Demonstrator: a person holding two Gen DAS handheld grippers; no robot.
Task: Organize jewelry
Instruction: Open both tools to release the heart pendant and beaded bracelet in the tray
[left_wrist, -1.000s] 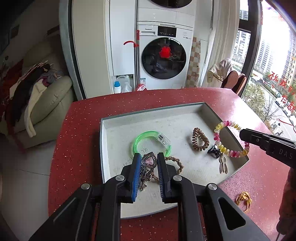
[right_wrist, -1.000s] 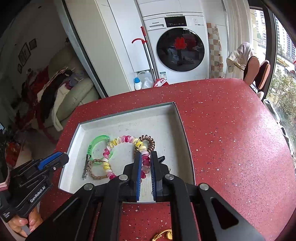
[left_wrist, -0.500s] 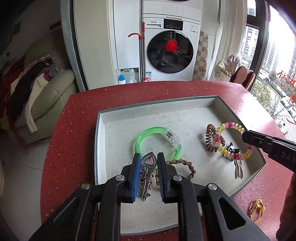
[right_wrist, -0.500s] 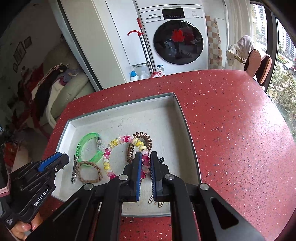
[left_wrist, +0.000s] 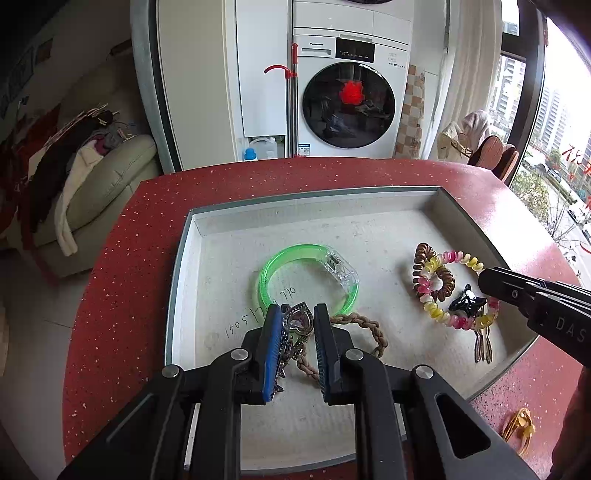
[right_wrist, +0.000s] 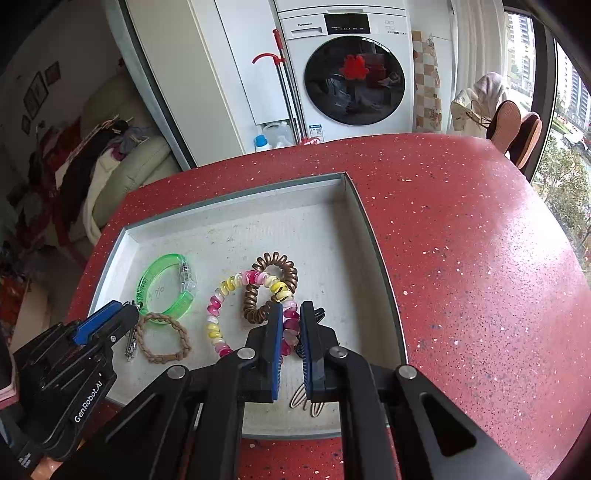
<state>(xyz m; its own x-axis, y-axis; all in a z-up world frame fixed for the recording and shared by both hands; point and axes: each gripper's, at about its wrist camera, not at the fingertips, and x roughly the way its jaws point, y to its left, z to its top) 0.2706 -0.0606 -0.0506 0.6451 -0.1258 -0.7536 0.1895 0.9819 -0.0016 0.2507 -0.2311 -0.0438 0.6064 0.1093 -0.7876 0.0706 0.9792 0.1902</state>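
A grey tray (left_wrist: 192, 236) (right_wrist: 373, 236) sits on the red counter. My left gripper (left_wrist: 295, 314) is shut on a silver heart pendant chain (left_wrist: 297, 321), low over the tray's near left. My right gripper (right_wrist: 291, 314) is shut on a pink and yellow bead bracelet (right_wrist: 216, 314) (left_wrist: 458, 258), which drapes over a brown spiral hair tie (right_wrist: 275, 262) (left_wrist: 445, 280). A green plastic bangle (left_wrist: 295, 254) (right_wrist: 162, 280) and a braided brown bracelet (left_wrist: 365, 325) (right_wrist: 162, 339) lie in the tray. A black clip (left_wrist: 465, 299) lies by the beads.
A gold item (left_wrist: 519, 428) lies on the red counter (right_wrist: 461, 240) outside the tray's near right corner. Hair pins (left_wrist: 482, 345) (right_wrist: 306, 400) lie in the tray near its right wall. A washing machine (left_wrist: 351, 96) and sofa (left_wrist: 107, 184) stand beyond.
Both grippers have moved down toward the tray floor with their items still held. The bead bracelet now drapes over the spiral hair tie.
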